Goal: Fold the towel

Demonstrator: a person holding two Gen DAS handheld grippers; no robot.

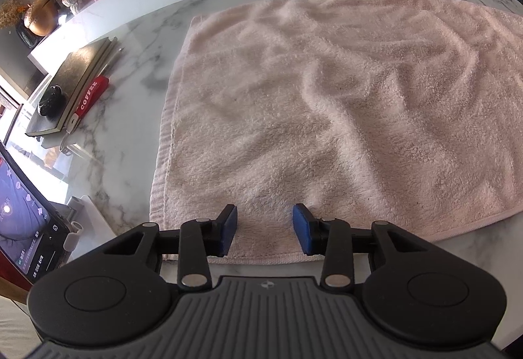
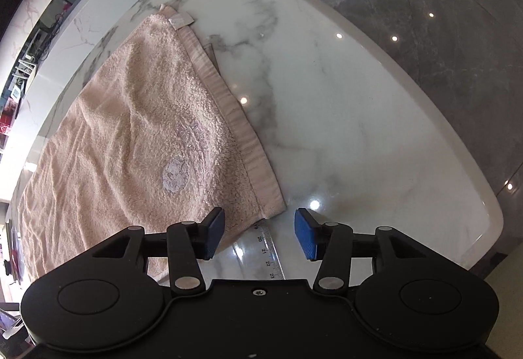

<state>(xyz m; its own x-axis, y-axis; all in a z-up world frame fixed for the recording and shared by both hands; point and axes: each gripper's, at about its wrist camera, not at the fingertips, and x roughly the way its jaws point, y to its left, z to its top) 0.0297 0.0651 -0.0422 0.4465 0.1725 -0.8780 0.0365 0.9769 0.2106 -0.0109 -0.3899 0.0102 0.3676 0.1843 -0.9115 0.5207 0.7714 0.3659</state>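
A pale pink towel (image 1: 327,117) lies spread and wrinkled on the white marble table (image 1: 130,117). In the left wrist view my left gripper (image 1: 264,230) hovers over the towel's near hem close to its near left corner, jaws apart, blue pads clear of the cloth. In the right wrist view the same towel (image 2: 130,136) shows its right hemmed edge and a pale embroidered patch. My right gripper (image 2: 260,233) stands open just over the near right corner; the left pad is above the cloth, the right pad above bare marble. Nothing is pinched.
A transparent ruler (image 2: 269,252) lies under the towel's near right corner. At the table's left sit a dark book (image 1: 72,77) with a black object on it, a red "COFFEE" packet (image 1: 90,95) and a lit phone screen (image 1: 23,221). The table's curved right edge (image 2: 408,77) drops to a grey floor.
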